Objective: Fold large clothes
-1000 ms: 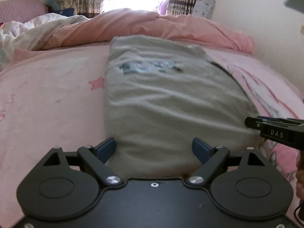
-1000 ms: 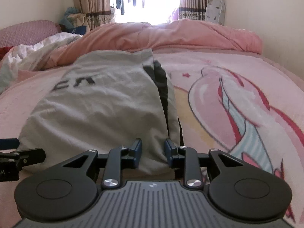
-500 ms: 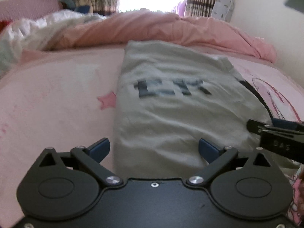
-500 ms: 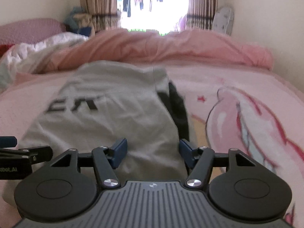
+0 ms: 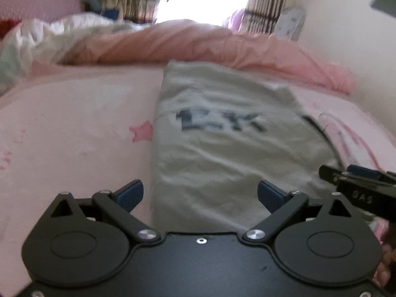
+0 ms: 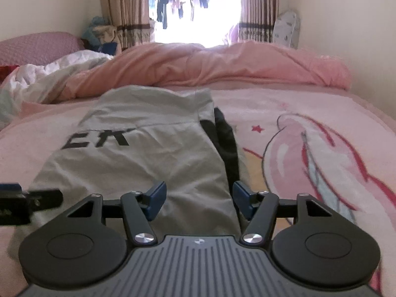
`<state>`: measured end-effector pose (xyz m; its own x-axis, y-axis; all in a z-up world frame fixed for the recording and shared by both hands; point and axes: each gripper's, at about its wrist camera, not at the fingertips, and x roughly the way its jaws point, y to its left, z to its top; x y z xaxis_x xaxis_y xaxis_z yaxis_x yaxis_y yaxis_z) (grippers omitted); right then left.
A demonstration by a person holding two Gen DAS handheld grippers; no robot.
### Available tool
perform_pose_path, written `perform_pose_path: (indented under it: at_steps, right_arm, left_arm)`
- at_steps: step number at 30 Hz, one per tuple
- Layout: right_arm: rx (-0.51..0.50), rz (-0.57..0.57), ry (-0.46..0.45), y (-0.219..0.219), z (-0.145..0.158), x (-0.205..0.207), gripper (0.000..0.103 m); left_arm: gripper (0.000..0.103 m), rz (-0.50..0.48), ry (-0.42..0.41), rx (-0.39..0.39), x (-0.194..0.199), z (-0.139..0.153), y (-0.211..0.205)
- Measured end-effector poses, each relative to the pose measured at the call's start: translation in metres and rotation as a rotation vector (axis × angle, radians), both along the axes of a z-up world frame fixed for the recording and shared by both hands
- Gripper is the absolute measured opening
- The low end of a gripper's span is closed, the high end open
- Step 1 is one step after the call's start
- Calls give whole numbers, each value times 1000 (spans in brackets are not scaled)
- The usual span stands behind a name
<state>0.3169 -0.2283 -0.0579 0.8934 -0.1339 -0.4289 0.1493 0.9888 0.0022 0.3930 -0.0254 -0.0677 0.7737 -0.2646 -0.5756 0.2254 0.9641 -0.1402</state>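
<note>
The gray shirt (image 6: pixel 148 158) lies on the pink bed (image 6: pixel 309 113), long and thin, running from near to far. Both grippers sit at its near end, wide apart and holding nothing. The left gripper (image 5: pixel 200 194) is over its left edge, the right gripper (image 6: pixel 199 196) over its right edge.

Grey garment (image 6: pixel 148 153), dark block lettering, black panel along one edge. Pink bedsheet (image 5: pixel 74 128) with darker pink star (cartoon figure outlined red elsewhere). Salmon duvet (image 6: pixel 222 64). Brown-striped beige curtains (image 6: pixel 123 12).
</note>
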Motion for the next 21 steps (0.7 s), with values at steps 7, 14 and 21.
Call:
perform_pose_path:
  at_steps: [7, 14, 21]
  right_arm:
    - [13, 0, 22, 2, -8, -29, 73]
    - [38, -3, 70, -4, -28, -26, 70]
    - [34, -8, 68, -3, -34, -25, 71]
  left_arm:
    - [98, -28, 6, 22, -29, -4, -6]
    - [94, -18, 34, 101, -30, -30, -14]
    - [100, 4, 125, -22, -7, -46, 6]
